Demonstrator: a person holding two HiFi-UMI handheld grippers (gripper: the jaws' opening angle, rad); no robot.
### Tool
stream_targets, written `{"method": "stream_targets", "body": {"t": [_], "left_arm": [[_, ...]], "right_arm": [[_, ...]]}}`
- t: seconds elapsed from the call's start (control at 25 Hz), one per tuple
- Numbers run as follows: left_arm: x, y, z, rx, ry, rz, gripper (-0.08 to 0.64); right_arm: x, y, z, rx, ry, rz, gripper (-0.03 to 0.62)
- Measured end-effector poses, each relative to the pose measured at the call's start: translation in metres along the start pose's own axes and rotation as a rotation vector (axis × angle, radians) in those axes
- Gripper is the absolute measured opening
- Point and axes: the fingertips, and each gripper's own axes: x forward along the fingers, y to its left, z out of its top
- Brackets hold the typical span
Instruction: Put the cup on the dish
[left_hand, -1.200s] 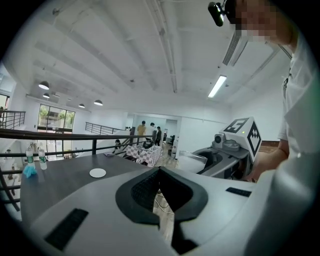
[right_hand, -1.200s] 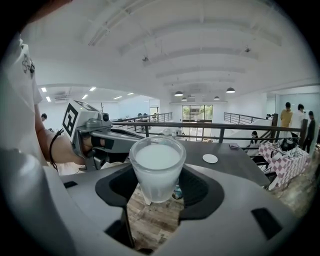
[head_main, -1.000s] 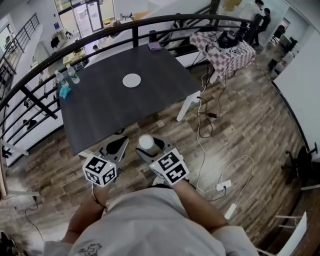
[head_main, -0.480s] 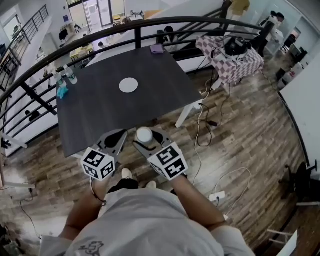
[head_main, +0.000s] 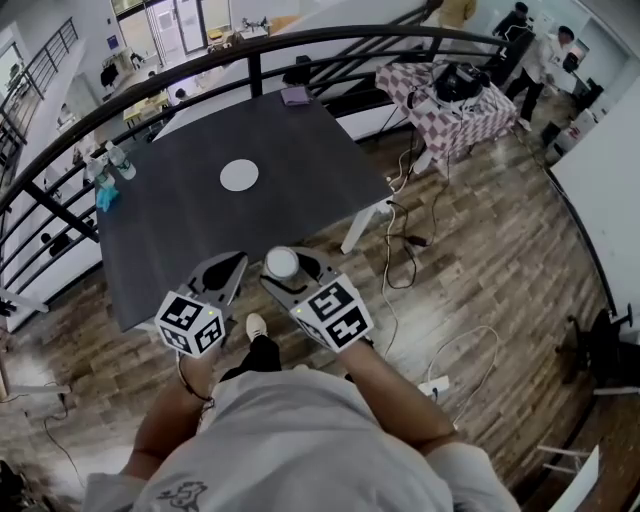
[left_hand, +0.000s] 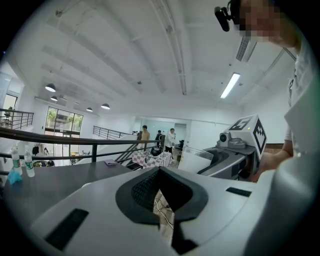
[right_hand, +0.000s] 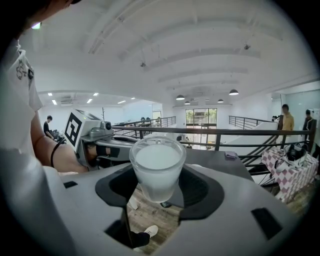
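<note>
Cup (right_hand: 158, 167): frosted white, tapered, upright, clamped between right gripper (right_hand: 159, 192) jaws. Left gripper (left_hand: 161, 200): jaws together, empty. Dish (head_main: 239, 175): white, round, well apart.

My head camera looks steeply down at the table (head_main: 180, 240) from its near edge; each gripper camera rides close behind its jaws, facing low across that same table.

the left forearm (head_main: 172, 418) and right forearm (head_main: 388, 392) reach forward, side by side. the left gripper (head_main: 222, 270) has its jaws together, holding nothing. the right gripper (head_main: 285, 267) clamps an upright cup (right_hand: 157, 167).
</note>
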Motion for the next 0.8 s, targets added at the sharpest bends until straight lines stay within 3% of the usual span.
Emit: {"method": "stream_targets", "body": {"t": [0.36, 0.8], "left_arm": [[0.033, 0.049, 0.006, -0.004, 0.015, -0.025, -0.002], [0.078, 0.172, 0.025, -0.025, 0.056, -0.076, -0.002]], "right_arm": [[0.050, -0.034, 0.014, 0.020, 0.026, 0.019, 0.264], [0.161, -0.095, 0.048, 0.063, 0.057, -0.019, 0.264]]}}
